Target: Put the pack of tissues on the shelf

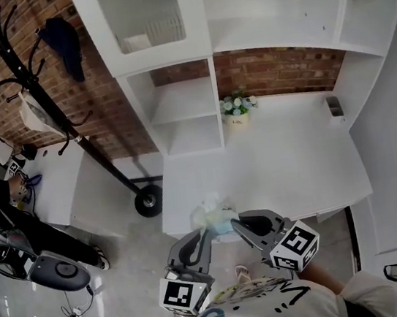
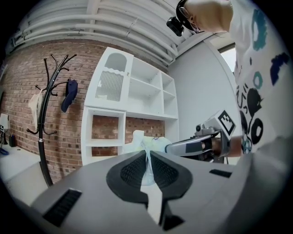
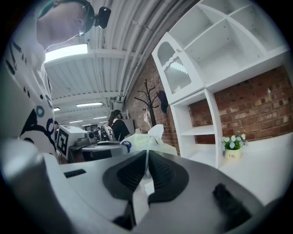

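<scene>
Head view: the pale green, plastic-wrapped pack of tissues [image 1: 215, 216] hangs in the air in front of the tall white shelf unit [image 1: 176, 106], over the near edge of the white desk top [image 1: 288, 163] that runs out from it. The grey left gripper [image 1: 203, 229] and the grey right gripper [image 1: 239, 223] meet the pack from either side. A small pot of flowers [image 1: 237, 107] stands just beside the shelf unit's lower cubby, and a black coat stand [image 1: 40, 89] rises to its left.

Left gripper view: the left gripper [image 2: 147, 157] has its jaws pressed together on a thin fold of the pack's wrapper, with the pack [image 2: 151, 142] just beyond them and the shelf unit [image 2: 132, 91] behind.

Right gripper view: the right gripper [image 3: 147, 159] is likewise pinched tight on the wrapper's edge; the pack [image 3: 149, 139] sits level with the shelf unit's [image 3: 201, 68] lowest board.
</scene>
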The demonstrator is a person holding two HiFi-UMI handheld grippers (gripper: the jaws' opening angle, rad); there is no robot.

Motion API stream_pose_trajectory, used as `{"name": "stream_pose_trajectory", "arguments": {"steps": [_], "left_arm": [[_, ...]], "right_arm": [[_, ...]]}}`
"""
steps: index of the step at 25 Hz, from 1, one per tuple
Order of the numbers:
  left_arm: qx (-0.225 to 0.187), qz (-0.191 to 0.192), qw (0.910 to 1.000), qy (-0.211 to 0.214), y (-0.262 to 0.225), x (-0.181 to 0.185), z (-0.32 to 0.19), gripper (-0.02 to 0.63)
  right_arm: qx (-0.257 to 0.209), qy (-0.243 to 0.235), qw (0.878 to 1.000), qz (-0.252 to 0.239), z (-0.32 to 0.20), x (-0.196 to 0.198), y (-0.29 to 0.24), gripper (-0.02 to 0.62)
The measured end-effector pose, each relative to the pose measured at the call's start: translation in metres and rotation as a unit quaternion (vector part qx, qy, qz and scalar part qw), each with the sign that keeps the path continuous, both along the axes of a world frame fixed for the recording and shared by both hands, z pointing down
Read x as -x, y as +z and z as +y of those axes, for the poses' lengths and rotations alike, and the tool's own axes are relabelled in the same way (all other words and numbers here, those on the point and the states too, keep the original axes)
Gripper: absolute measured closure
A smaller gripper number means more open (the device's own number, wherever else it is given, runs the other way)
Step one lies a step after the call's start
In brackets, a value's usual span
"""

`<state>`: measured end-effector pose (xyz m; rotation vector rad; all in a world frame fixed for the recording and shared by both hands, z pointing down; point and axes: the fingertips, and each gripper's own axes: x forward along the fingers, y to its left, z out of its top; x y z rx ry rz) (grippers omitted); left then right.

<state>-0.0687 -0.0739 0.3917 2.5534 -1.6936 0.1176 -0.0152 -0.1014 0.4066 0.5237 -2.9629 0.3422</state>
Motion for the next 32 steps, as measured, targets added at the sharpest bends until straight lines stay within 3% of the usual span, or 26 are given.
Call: {"name": "stream_pose_trajectory", "arguments": {"steps": [12,21,32], "left_arm": [[0.024,0.009,0.9996,0.008,0.011,-0.021,-0.029,0.578],[0.027,0.014,0.9992,0.027,0.015,-0.005,-0.050,0.578],[0.027,0.008,0.9976,0.063,0.014,0.029,-0.112,0.578]], "right_arm": [[0.032,0.008,0.999,-0.011,-0.032,-0.019,0.013,0.563],[0.035,0.028,0.999,-0.004,-0.051,-0.004,0.018,0.563],[0.027,0.052,0.998,0.002,-0.109,0.028,0.014,0.563]]}}
